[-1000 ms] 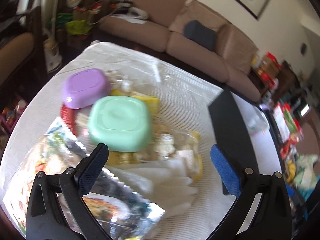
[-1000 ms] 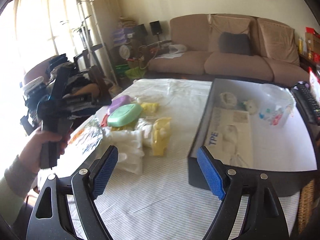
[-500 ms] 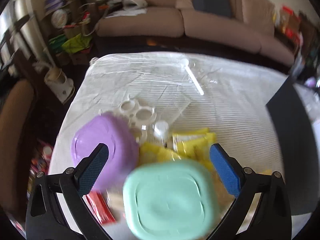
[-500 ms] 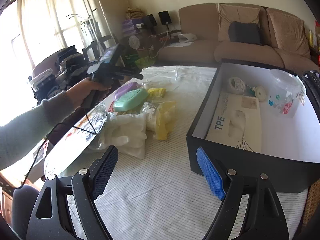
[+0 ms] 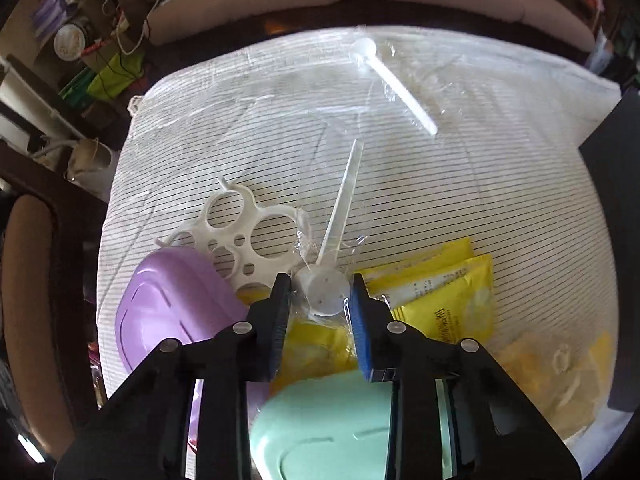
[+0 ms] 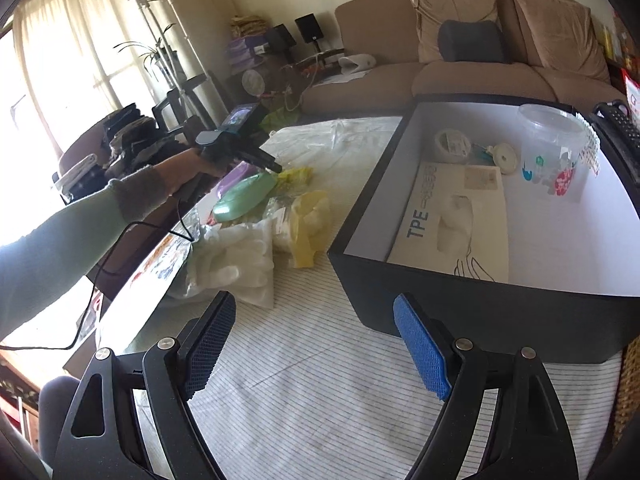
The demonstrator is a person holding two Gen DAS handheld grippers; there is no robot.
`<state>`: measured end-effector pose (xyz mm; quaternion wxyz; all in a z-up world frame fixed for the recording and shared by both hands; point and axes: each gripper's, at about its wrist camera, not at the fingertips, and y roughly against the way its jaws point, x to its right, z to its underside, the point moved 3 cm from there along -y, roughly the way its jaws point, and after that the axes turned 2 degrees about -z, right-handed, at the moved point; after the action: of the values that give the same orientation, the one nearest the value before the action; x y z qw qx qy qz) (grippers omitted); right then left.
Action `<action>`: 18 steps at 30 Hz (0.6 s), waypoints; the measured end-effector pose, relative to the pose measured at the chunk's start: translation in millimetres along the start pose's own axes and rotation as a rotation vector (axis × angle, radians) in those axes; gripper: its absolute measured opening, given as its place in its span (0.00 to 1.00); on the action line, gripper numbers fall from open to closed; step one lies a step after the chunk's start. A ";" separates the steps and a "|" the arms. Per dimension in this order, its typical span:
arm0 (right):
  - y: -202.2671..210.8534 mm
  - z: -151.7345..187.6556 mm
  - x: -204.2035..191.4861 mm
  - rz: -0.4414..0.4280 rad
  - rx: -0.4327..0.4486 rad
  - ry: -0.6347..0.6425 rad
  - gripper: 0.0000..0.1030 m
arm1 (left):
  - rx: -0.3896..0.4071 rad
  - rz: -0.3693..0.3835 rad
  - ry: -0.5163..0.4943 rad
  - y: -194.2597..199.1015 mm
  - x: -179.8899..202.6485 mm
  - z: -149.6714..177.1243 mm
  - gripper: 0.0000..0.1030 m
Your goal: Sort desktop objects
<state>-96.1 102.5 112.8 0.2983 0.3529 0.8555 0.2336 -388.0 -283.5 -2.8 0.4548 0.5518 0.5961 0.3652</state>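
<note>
In the left wrist view my left gripper is shut on the round cup of a white plastic-wrapped scoop, whose long handle points away. A purple case, a mint green case, yellow sachets and a white ring holder lie around it. In the right wrist view my right gripper is open and empty over the striped cloth, in front of the black box. The left gripper shows there over the green case.
A second wrapped scoop lies farther back on the cloth. White gloves and a yellow bag lie left of the box. The box holds a TPE glove pack, a clear tub and a tape roll. A sofa stands behind.
My left gripper moved forward over the cases and closed on the scoop's cup. My right gripper stayed open and shifted only slightly.
</note>
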 end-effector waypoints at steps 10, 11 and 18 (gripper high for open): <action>13.7 -3.7 11.2 -0.015 0.055 -0.057 0.82 | 0.189 0.294 0.090 145.7 18.5 46.2 0.26; 13.7 -2.8 11.8 -0.013 0.054 -0.059 0.82 | 0.205 0.321 0.096 158.8 21.8 55.6 0.26; 14.3 -2.3 10.8 -0.052 0.071 -0.086 0.82 | 0.284 0.402 0.226 217.8 34.6 140.3 0.26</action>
<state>-97.3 119.3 119.5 0.3284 0.3504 0.8585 0.1799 -183.7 -231.5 151.6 0.2217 0.6732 0.5666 0.4203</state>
